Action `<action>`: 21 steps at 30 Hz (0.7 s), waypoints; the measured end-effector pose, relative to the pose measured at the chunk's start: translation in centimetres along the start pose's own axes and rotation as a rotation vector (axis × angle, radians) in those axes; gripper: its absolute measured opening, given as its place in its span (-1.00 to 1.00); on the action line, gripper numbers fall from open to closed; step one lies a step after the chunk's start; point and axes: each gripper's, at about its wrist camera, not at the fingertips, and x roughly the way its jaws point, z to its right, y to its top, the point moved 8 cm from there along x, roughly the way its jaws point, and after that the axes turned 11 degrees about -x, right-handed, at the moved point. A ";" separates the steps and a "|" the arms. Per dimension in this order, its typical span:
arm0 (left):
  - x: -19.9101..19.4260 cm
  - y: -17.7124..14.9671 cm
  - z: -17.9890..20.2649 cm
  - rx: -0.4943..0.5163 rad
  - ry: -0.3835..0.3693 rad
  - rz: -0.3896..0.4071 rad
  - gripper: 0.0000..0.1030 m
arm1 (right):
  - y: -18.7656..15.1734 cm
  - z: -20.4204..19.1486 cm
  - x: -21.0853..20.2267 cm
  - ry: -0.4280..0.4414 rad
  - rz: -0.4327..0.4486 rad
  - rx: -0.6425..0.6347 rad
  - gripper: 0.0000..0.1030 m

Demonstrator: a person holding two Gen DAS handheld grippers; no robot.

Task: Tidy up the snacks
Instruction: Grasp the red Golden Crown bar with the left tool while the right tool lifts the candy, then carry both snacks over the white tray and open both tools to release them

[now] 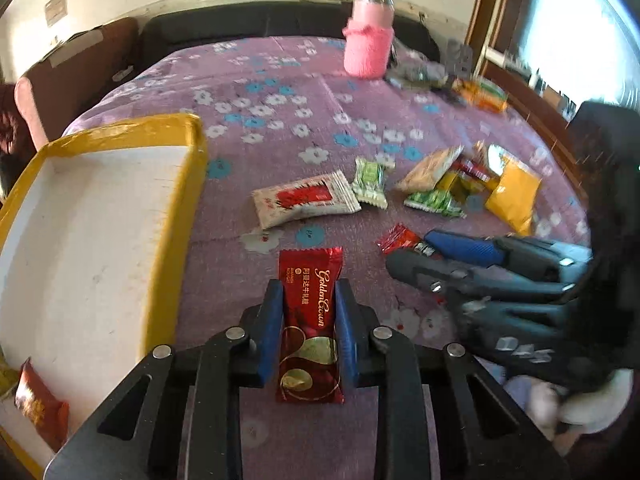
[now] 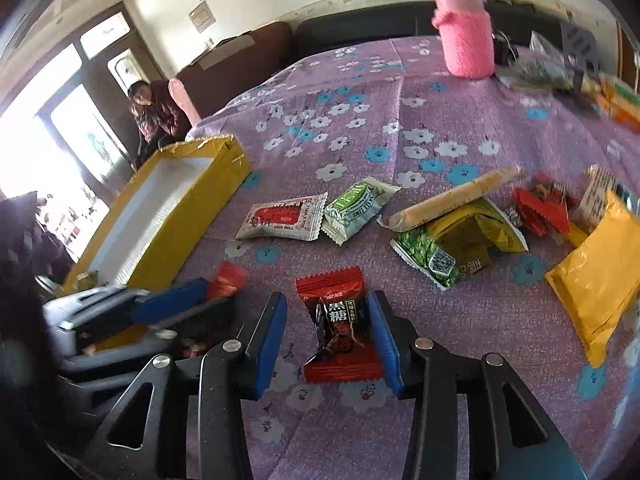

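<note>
A red nougat bar point(image 1: 311, 320) is being clamped in the left claw point(image 1: 308, 292) for the yellow box point(image 1: 120, 136), while a brown-sugar candy point(image 2: 340, 332) is being bracketed, unpinched, by the half-open right claw point(image 2: 328, 312).

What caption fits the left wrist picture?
Left tongs pinch a red nougat candy beside the yellow box.
</note>
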 end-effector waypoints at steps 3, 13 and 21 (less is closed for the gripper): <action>-2.0 0.3 -1.0 -0.040 -0.024 0.036 -0.56 | 0.0 -0.8 0.3 -0.076 -0.016 -0.069 -0.20; -7.3 0.3 -4.8 -0.146 -0.078 0.120 -0.56 | 0.2 -0.3 -1.3 -0.094 0.039 -0.018 -0.51; -10.3 2.4 -10.1 -0.192 -0.023 0.187 -0.56 | 2.1 -4.6 -3.8 0.049 0.071 0.004 -0.52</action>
